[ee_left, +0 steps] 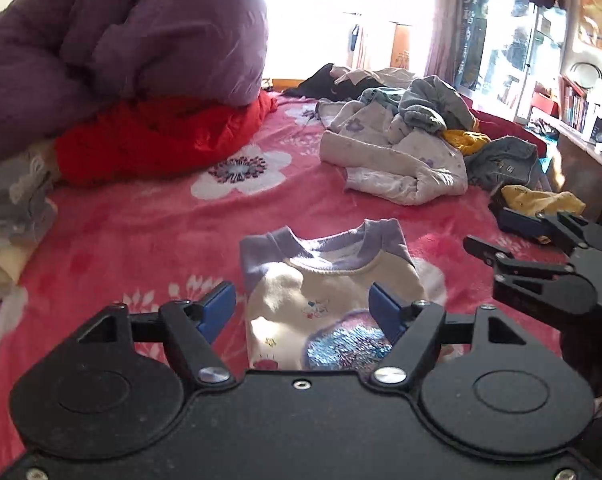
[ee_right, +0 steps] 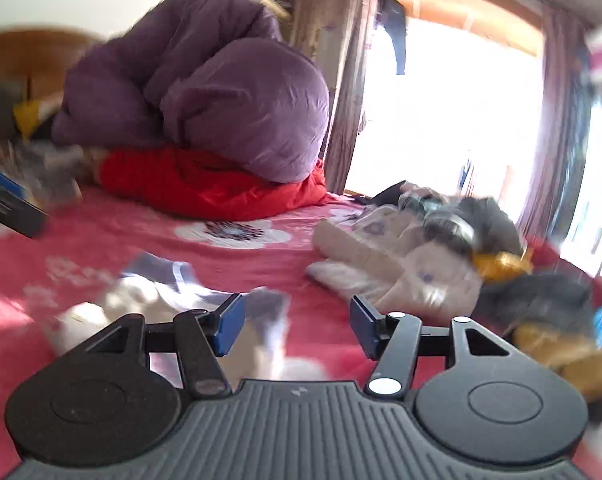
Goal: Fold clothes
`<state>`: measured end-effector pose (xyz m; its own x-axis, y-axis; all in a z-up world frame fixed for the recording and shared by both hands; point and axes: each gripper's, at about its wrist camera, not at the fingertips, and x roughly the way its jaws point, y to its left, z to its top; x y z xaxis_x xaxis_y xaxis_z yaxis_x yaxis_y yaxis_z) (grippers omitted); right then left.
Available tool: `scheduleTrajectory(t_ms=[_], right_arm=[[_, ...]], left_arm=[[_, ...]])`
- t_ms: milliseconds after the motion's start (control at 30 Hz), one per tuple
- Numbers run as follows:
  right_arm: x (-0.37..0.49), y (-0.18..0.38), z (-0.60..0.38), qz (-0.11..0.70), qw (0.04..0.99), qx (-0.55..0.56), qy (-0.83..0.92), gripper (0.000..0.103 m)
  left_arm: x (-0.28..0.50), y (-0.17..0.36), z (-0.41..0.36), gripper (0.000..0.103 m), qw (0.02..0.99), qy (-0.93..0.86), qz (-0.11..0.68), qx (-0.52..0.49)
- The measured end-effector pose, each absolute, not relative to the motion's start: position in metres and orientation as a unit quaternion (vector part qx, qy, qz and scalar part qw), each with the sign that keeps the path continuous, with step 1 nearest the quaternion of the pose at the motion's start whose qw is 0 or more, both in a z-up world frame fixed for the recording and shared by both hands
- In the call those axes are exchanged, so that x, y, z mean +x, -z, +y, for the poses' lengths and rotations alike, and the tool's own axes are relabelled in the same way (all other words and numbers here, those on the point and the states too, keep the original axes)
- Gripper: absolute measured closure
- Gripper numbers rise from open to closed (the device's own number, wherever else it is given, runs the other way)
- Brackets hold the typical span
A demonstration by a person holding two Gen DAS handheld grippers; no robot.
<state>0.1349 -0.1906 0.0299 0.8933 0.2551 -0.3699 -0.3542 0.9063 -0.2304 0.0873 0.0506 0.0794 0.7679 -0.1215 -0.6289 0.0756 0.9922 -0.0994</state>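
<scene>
Pink floral bed (ee_left: 141,232) is holding a folded top (ee_left: 325,300) lying flat under both hovering grippers, left gripper (ee_left: 303,304) and right gripper (ee_right: 297,322) gaping empty, so next is probably reaching for the clothes pile (ee_left: 401,152) beyond.

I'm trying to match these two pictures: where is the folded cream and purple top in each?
Left wrist view: the folded top lies bottom centre, beyond the open left gripper.
Right wrist view: blurred, lower left.
Shared landmark: purple duvet.
</scene>
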Motion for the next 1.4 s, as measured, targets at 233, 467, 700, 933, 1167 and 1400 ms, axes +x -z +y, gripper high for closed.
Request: scheduleTrajectory(t_ms=[233, 467, 700, 933, 1167, 1400], right_arm=[[0.156, -0.021, -0.231, 0.276, 0.949, -0.003, -0.153, 0.033], [0.059, 0.024, -0.259, 0.269, 0.907, 0.245, -0.211, 0.033], [0.017, 0.04, -0.243, 0.294, 0.9, 0.211, -0.245, 0.032], [0.015, 0.046, -0.234, 0.291, 0.903, 0.201, -0.244, 0.032], [0.021, 0.053, -0.231, 0.301, 0.903, 0.194, -0.236, 0.031], [0.022, 0.054, -0.234, 0.301, 0.903, 0.2, -0.233, 0.03]], left_arm=[[0.041, -0.073, 0.055, 0.029, 0.922, 0.116, 0.356, -0.101], [0.009, -0.014, 0.048, 0.029, 0.944, -0.022, 0.319, -0.084], [0.006, 0.027, 0.035, 0.027, 0.954, -0.084, 0.286, 0.019], [0.016, 0.059, 0.039, 0.027, 0.935, -0.032, 0.353, -0.002], [0.021, 0.065, 0.042, 0.027, 0.923, 0.0, 0.382, -0.037], [0.015, 0.056, 0.037, 0.027, 0.931, 0.003, 0.361, -0.05]])
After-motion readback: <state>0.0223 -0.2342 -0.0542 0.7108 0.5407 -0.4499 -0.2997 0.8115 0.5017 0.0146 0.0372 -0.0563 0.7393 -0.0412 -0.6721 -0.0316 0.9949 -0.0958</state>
